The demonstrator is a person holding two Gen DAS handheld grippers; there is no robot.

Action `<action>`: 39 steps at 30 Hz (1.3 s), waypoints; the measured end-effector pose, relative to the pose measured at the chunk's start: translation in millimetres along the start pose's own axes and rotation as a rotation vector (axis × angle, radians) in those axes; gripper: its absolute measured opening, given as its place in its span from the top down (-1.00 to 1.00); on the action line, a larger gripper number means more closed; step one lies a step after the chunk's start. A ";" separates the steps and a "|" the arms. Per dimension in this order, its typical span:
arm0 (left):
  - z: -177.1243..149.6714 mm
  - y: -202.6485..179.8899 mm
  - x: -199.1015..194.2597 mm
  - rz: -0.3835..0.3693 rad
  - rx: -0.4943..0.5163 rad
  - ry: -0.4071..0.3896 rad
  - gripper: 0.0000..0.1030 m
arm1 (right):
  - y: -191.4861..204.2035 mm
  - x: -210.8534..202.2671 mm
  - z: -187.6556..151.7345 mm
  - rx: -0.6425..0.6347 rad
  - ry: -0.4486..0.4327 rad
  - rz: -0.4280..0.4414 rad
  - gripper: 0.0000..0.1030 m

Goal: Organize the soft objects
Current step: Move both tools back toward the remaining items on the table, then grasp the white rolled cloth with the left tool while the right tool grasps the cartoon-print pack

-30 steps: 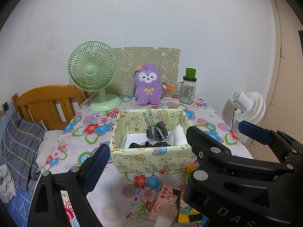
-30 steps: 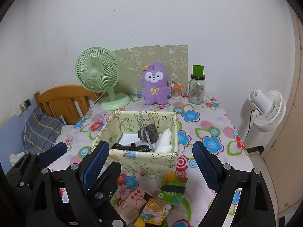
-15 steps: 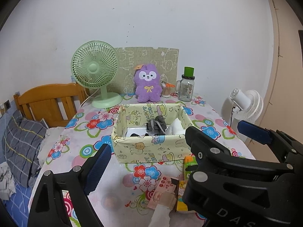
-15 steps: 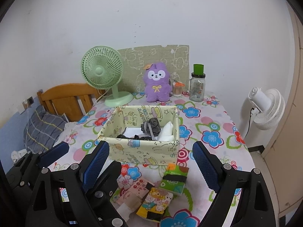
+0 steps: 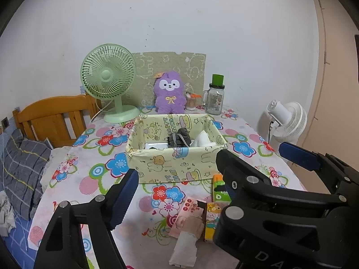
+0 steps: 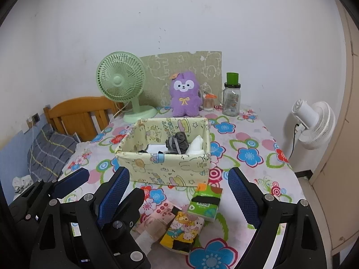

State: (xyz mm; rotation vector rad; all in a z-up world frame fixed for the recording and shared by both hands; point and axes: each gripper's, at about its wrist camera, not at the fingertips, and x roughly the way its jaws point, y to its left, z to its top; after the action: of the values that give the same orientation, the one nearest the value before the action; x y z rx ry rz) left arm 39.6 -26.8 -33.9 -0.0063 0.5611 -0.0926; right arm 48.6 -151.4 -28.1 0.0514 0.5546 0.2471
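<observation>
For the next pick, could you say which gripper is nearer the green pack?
Right gripper. The pack lies ahead between its jaws; the left gripper, jaws lately closing empty, is further left.

Both wrist cameras are looking forward and slightly down across the table toward the far wall. The left view is sitting just left of the right one. Both are sharing the box, green fan and plush, all near.

Both grippers empty, fingers apart, left's just narrowing.
</observation>
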 end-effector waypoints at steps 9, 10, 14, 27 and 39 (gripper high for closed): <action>-15.1 -5.0 6.4 -0.017 0.022 0.022 -0.44 | -4.5 4.3 -17.5 0.017 0.018 -0.013 -0.78; -17.1 -5.1 7.6 -0.021 0.021 0.027 -0.42 | -4.8 5.4 -19.9 0.019 0.023 -0.015 -0.78; -23.4 -5.1 12.5 -0.029 0.026 0.048 -0.36 | -6.4 9.4 -27.7 0.026 0.036 -0.026 -0.78; -45.2 -1.6 27.0 -0.039 0.032 0.105 -0.17 | 0.2 23.8 -49.6 0.014 0.080 -0.025 -0.78; -66.2 -2.2 43.8 -0.039 0.039 0.178 0.09 | -1.5 43.2 -72.4 0.023 0.147 -0.041 -0.77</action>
State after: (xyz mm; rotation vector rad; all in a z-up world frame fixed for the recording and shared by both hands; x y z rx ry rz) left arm 41.1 -31.6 -113.2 0.0292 0.7370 -0.1435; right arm 46.2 -143.6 -112.0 0.0443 0.7042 0.2056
